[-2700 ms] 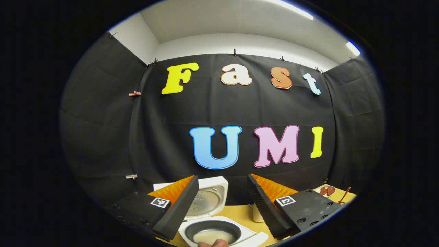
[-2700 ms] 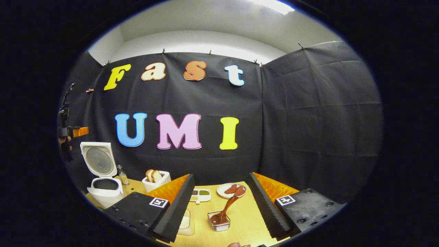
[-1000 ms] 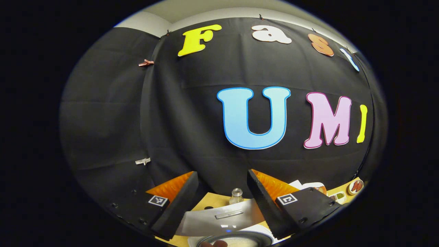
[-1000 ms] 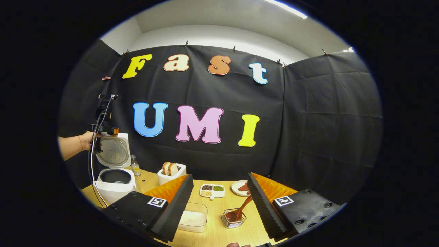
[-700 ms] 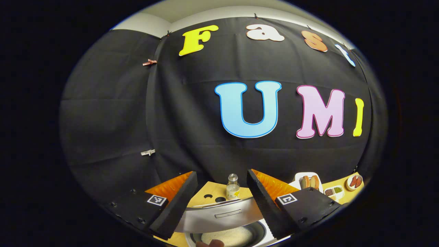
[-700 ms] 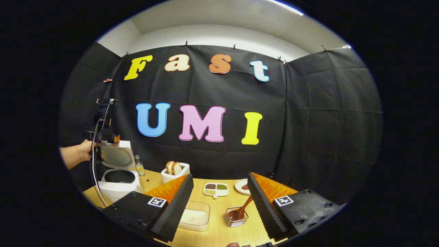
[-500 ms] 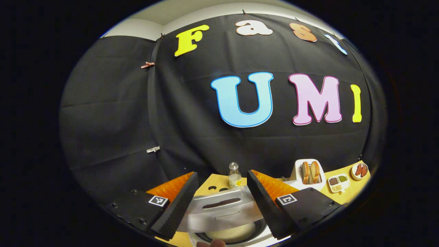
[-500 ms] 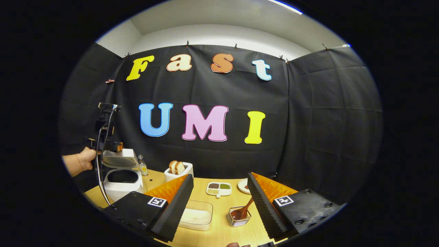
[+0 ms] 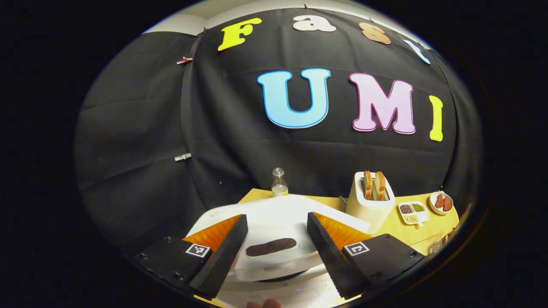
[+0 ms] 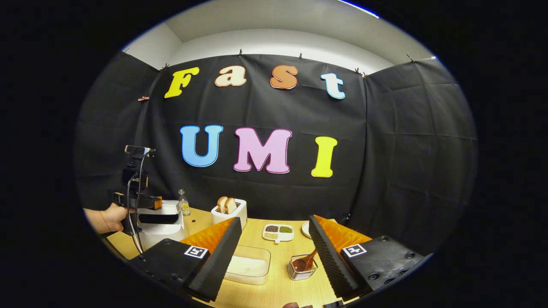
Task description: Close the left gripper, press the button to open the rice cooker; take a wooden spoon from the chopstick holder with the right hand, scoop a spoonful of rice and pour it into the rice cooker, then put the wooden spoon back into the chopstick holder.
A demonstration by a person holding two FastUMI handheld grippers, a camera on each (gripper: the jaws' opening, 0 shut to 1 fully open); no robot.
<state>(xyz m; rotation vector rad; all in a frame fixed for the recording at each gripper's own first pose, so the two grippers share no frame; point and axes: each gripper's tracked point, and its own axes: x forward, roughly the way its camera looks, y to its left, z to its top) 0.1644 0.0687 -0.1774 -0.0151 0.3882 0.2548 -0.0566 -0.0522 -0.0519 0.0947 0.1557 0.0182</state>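
Note:
The white rice cooker (image 10: 162,229) stands at the table's left end. Its lid (image 9: 274,222) is lowered almost flat, with a dark gap between it and the body. My left gripper (image 9: 277,217) is open just above the lid, its fingers on either side of the lid's dark oval recess (image 9: 272,247). The left gripper (image 10: 138,200) is also in the right gripper view, with a hand (image 10: 107,218) holding it. The wooden spoon (image 10: 306,262) leans in the wire chopstick holder (image 10: 302,268). My right gripper (image 10: 275,219) is open and empty above the table, behind the holder and a clear box of rice (image 10: 249,266).
A small bottle (image 9: 279,186) stands behind the cooker. To its right are a white toaster with bread (image 9: 371,197), a divided dish of grains (image 9: 412,210) and a plate of red food (image 9: 442,202). The wooden table (image 10: 274,291) ends at the black cloth wall.
The cooker's lid has swung from upright down to nearly flat, with my left gripper coming down over it. The right gripper has drifted slightly; the spoon stays in the holder.

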